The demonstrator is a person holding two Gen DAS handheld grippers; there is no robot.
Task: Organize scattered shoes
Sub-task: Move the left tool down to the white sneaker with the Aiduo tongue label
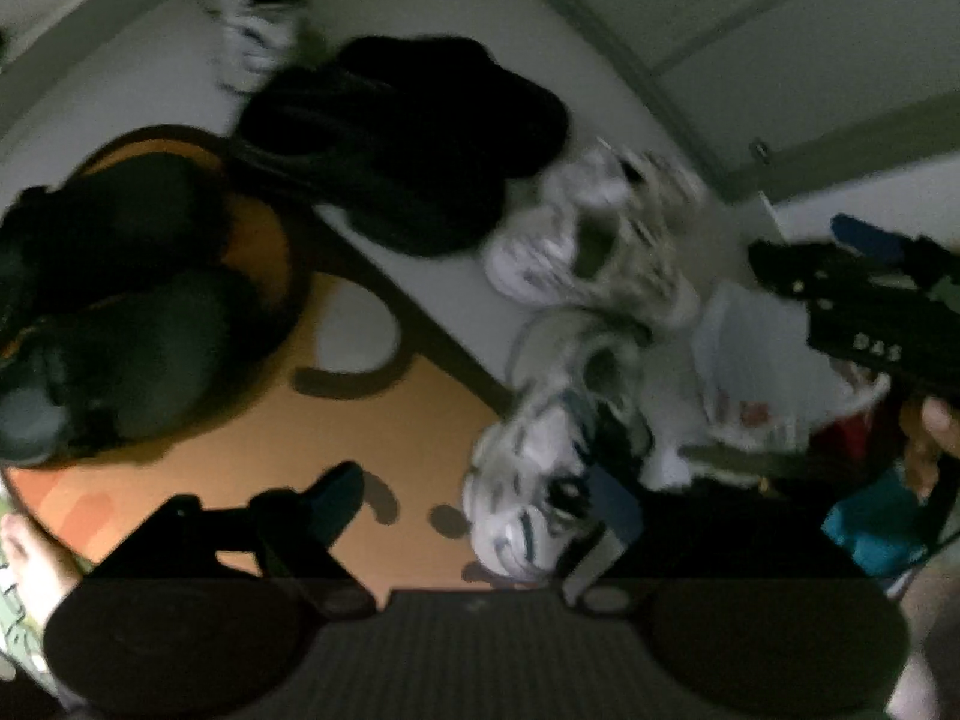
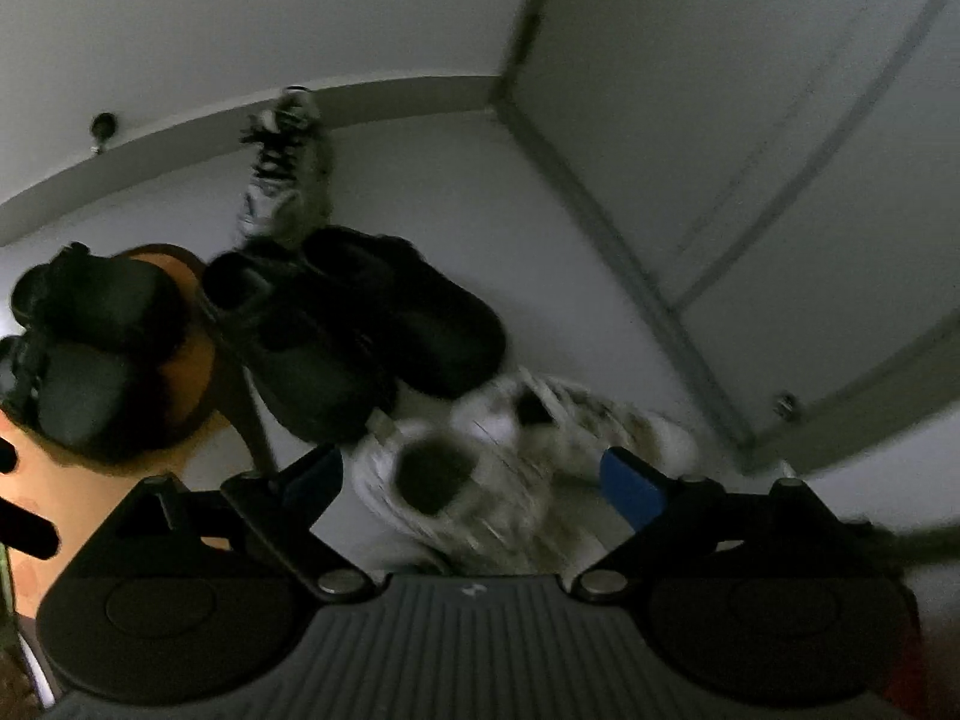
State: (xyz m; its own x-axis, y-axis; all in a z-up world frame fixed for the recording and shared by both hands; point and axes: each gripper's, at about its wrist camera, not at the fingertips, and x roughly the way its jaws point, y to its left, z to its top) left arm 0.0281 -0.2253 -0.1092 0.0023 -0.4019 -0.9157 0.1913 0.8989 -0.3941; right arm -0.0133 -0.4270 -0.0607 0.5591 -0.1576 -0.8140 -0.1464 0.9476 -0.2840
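Left wrist view first: the left tool (image 1: 471, 483) points down with its jaws apart, and a white sneaker (image 1: 540, 450) lies toe-in between them, crowded against the right-hand finger (image 1: 606, 510). The other finger (image 1: 324, 504) stands well clear of it over the orange mat (image 1: 360, 450), so nothing is pinched. Whether the near finger actually touches the shoe we cannot tell through the blur. Just beyond it sits the second white sneaker (image 1: 588, 240), the two lying close together on the pale floor (image 1: 360, 318)

Over to the right wrist view, and the right tool (image 2: 471, 459) hangs with its jaws spread wide and nothing between the pads. Both white sneakers lie on the floor below it, framed by the two fingers, the nearer one showing its dark opening

Further out we see the black clogs (image 2: 360, 330) side by side on the floor, just beyond the white pair. To their left, a dark pair (image 2: 90, 360) rests on the mat. A lone sneaker (image 2: 288, 168) sits behind the clogs, toe against the baseboard of the wall (image 2: 240, 18)
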